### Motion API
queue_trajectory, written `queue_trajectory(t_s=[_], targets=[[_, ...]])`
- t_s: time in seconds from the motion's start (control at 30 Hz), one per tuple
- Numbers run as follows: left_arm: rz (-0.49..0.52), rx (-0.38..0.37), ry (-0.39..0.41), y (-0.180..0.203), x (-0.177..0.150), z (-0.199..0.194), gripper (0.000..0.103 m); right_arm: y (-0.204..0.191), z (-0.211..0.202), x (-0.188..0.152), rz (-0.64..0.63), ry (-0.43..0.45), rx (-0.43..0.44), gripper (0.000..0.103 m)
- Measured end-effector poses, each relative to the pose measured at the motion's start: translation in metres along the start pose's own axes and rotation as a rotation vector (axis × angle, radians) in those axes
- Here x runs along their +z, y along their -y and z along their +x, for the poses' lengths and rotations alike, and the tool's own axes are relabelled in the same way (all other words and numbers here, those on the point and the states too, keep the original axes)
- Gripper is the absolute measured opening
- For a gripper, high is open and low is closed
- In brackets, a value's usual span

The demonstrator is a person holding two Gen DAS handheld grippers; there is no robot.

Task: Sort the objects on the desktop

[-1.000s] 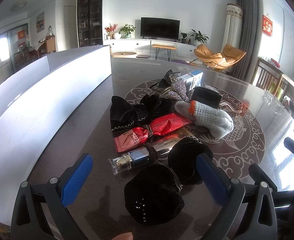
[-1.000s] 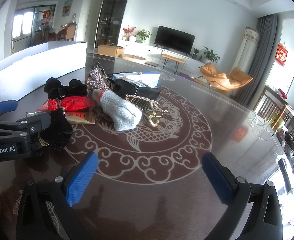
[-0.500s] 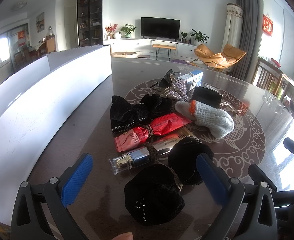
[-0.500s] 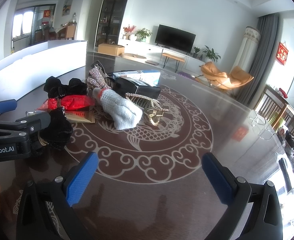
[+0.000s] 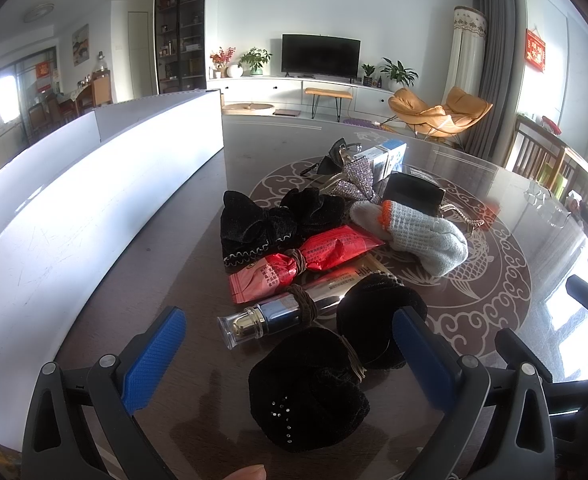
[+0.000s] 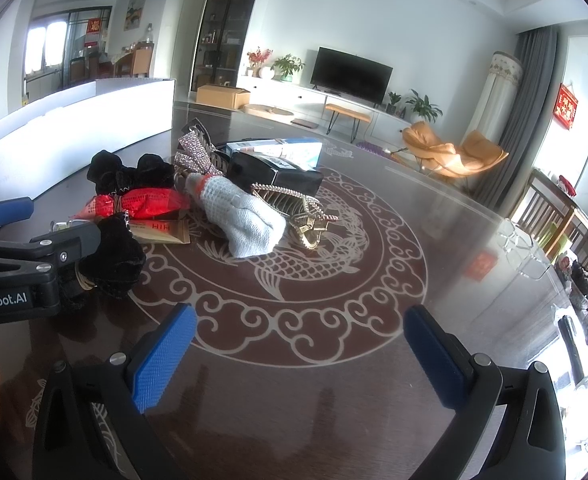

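Black velvet bow [image 5: 318, 380] | rhinestone-dotted, between wide left tongs [image 5: 289, 354] | right tongs [image 6: 300, 346] wide

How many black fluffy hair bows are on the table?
2. One black bow lies nearest, between the left tool's open fingers. The other bow sits farther back, behind the red packet. More may hide in the pile.
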State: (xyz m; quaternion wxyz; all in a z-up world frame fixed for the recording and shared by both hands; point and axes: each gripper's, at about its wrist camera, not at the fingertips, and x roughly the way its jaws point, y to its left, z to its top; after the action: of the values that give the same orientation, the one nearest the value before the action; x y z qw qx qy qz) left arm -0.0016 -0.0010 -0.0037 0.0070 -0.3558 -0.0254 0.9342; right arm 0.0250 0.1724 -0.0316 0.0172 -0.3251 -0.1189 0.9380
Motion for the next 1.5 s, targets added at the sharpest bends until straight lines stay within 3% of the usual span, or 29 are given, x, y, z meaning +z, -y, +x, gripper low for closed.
queue_trajectory(t_s=[0.5, 1.03, 1.13, 1.3, 1.5], targets=[[0.009, 0.004, -0.005, 0.000, -0.001, 0.002, 0.103, 0.001, 0.000, 0.000, 0.002, -0.017, 0.001, 0.103], [0.023, 0.012, -0.013, -0.003, -0.002, 0.002, 0.103, 0.002, 0.011, 0.001, 0.000, -0.079, 0.059, 0.103], [-0.021, 0.046, 0.007, -0.016, 0.000, -0.004, 0.103, 0.002, 0.015, 0.001, -0.003, -0.102, 0.072, 0.103], [-0.199, 0.066, 0.018, -0.058, 0.000, -0.011, 0.103, 0.005, 0.025, 0.000, 0.016, -0.151, 0.098, 0.103], [-0.220, 0.056, -0.002, -0.064, -0.004, -0.010, 0.103, 0.016, 0.033, -0.002, 0.076, -0.183, 0.140, 0.103]])
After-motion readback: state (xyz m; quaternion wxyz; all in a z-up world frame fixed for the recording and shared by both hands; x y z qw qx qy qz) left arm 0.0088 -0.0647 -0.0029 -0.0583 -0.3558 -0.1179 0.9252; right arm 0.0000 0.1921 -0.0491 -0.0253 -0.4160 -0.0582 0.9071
